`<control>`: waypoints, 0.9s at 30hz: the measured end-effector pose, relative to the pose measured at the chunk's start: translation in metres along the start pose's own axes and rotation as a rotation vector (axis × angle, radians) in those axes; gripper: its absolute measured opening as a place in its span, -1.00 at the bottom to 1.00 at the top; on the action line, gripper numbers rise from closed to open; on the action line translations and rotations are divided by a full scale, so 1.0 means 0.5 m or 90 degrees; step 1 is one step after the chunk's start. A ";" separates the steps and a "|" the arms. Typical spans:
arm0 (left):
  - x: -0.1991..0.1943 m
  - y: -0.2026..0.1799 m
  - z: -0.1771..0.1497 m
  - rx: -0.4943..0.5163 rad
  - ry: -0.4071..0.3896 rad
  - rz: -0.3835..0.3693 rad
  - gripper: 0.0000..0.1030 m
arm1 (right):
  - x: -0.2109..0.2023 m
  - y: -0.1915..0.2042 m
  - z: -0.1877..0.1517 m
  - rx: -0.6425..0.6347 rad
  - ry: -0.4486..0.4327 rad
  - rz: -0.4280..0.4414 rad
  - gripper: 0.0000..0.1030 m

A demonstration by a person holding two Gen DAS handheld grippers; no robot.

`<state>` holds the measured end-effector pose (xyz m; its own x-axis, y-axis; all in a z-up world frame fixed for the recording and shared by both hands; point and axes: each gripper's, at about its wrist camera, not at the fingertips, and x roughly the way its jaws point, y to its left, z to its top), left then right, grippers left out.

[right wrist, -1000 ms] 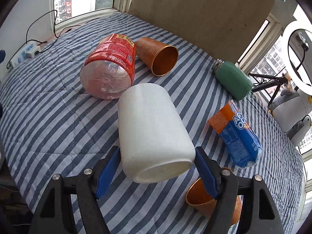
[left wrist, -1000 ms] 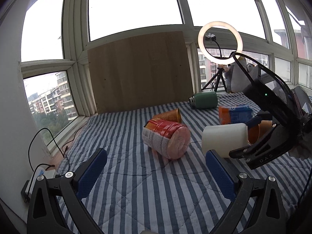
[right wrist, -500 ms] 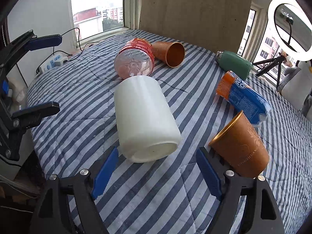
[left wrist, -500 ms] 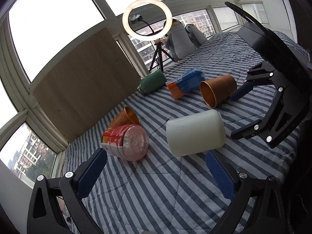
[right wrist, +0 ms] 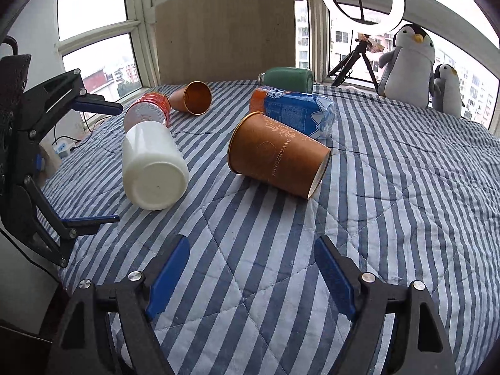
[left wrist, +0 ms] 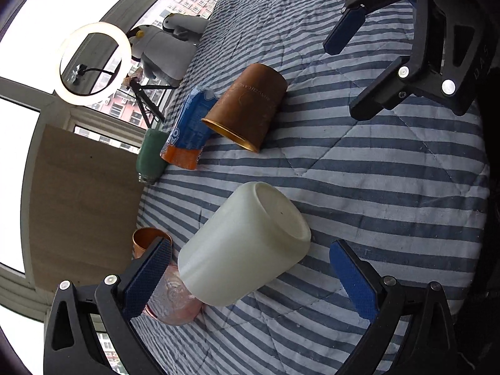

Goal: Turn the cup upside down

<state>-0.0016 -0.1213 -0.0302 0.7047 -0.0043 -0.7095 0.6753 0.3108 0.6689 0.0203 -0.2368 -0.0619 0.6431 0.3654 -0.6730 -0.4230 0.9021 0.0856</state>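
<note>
Lying on its side on the striped bed [right wrist: 390,187], the white cup [right wrist: 153,165] rests just left of the brown paper cup [right wrist: 278,156]. Left gripper [left wrist: 250,278] straddles it, jaws released; right gripper [right wrist: 250,268] hangs apart, jaws released.

One white cup [right wrist: 153,168], two copper cups [right wrist: 278,159] [right wrist: 192,97], one red-labelled bottle [right wrist: 147,112], one green flask [right wrist: 287,78], one blue snack pack [right wrist: 293,112], two penguins [right wrist: 409,62] [right wrist: 448,90].

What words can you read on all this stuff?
"RONGZHUANG": on the side of the near brown cup.
"DAS": on the right gripper, partly cut off.
Blue snack pack: big white letters, partly hidden, unreadable.
Red bottle label: too blurred.
</note>
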 end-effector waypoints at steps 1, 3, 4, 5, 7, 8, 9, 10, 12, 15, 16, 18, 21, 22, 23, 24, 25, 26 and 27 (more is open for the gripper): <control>0.004 0.001 0.004 0.008 0.004 -0.003 0.99 | 0.000 -0.002 -0.001 0.003 0.000 0.001 0.53; 0.016 0.009 0.011 0.018 0.012 -0.008 0.99 | -0.001 -0.013 -0.010 0.011 -0.002 0.007 0.53; 0.023 0.014 0.013 0.020 0.017 -0.011 0.99 | -0.001 -0.017 -0.014 0.015 -0.003 0.008 0.53; 0.034 0.019 0.012 0.023 0.022 -0.018 0.99 | -0.001 -0.019 -0.014 0.017 -0.003 0.009 0.53; 0.051 0.025 0.012 0.021 0.030 -0.032 0.99 | 0.001 -0.023 -0.017 0.019 -0.004 0.010 0.53; 0.058 0.029 0.012 0.019 0.032 -0.037 0.99 | 0.001 -0.025 -0.018 0.022 -0.004 0.008 0.53; 0.065 0.031 0.014 0.022 0.034 -0.043 0.99 | 0.001 -0.027 -0.019 0.026 -0.006 0.005 0.53; 0.071 0.029 0.013 0.027 0.035 -0.047 0.99 | 0.000 -0.030 -0.018 0.032 -0.007 0.003 0.53; 0.087 0.029 0.013 0.028 0.046 -0.056 0.99 | -0.003 -0.032 -0.016 0.040 -0.009 -0.002 0.53; 0.114 0.033 0.015 0.015 0.065 -0.065 0.97 | -0.007 -0.032 -0.014 0.038 -0.012 -0.020 0.53; 0.115 0.035 0.016 0.010 0.062 -0.070 0.96 | -0.008 -0.031 -0.013 0.035 -0.014 -0.025 0.53; 0.118 0.042 0.019 -0.004 0.059 -0.081 0.94 | -0.011 -0.032 -0.014 0.035 -0.016 -0.024 0.53; 0.126 0.053 0.026 -0.021 0.066 -0.095 0.93 | -0.011 -0.036 -0.016 0.039 -0.013 -0.017 0.53; 0.127 0.054 0.028 -0.026 0.068 -0.098 0.93 | -0.011 -0.036 -0.016 0.041 -0.012 -0.016 0.53; 0.129 0.055 0.031 -0.028 0.070 -0.100 0.92 | -0.012 -0.039 -0.016 0.044 -0.011 -0.016 0.53; 0.131 0.057 0.032 -0.032 0.073 -0.102 0.92 | -0.012 -0.041 -0.016 0.046 -0.012 -0.017 0.53; 0.133 0.060 0.034 -0.039 0.076 -0.105 0.92 | -0.014 -0.043 -0.016 0.048 -0.013 -0.018 0.53; 0.136 0.067 0.037 -0.049 0.078 -0.111 0.92 | -0.015 -0.045 -0.016 0.053 -0.015 -0.020 0.53; 0.138 0.072 0.038 -0.063 0.082 -0.117 0.92 | -0.016 -0.048 -0.016 0.058 -0.017 -0.018 0.53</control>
<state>0.0754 -0.1287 -0.0509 0.5340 0.0498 -0.8440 0.7608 0.4071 0.5054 0.0203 -0.2632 -0.0643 0.6713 0.3440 -0.6565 -0.3456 0.9289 0.1334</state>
